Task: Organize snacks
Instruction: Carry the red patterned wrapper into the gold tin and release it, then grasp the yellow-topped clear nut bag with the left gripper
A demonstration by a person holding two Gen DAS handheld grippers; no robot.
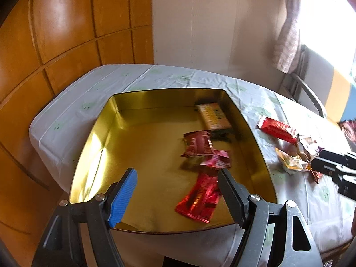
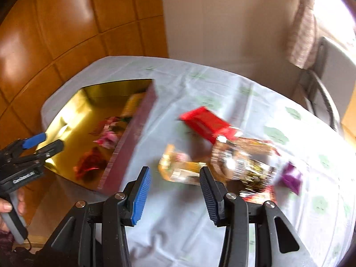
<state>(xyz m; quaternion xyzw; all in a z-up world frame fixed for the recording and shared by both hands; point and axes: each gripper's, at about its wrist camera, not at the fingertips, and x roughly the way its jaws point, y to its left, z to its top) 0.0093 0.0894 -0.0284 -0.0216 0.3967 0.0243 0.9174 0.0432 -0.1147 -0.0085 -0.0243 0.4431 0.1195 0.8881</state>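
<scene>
Both tongs gape empty: left tongs (image 1: 176, 176) over the gold tin (image 1: 93, 133), right tongs (image 2: 174, 179) above counter (image 2: 178, 233) snacks (image 2: 240, 162).

A home room: a patterned tablecloth (image 1: 115, 82) on the table, wooden cabinet panels (image 1: 66, 33), a curtained window (image 1: 289, 29).

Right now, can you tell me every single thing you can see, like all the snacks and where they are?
Tin box: one, gold inside, dark red outside, on the table's left part.
Snack packets in the tin: four, three red and one orange, along its right side.
Snack packets on the cloth: about five, red, orange, silver and purple, right of the tin; blur makes the count unsure.
Tablecloth: one, white with green prints, covering the table.
Towel: one, pale checked, hanging by the window.
Left gripper: open, above the tin.
Right gripper: open, above the loose packets.
</scene>
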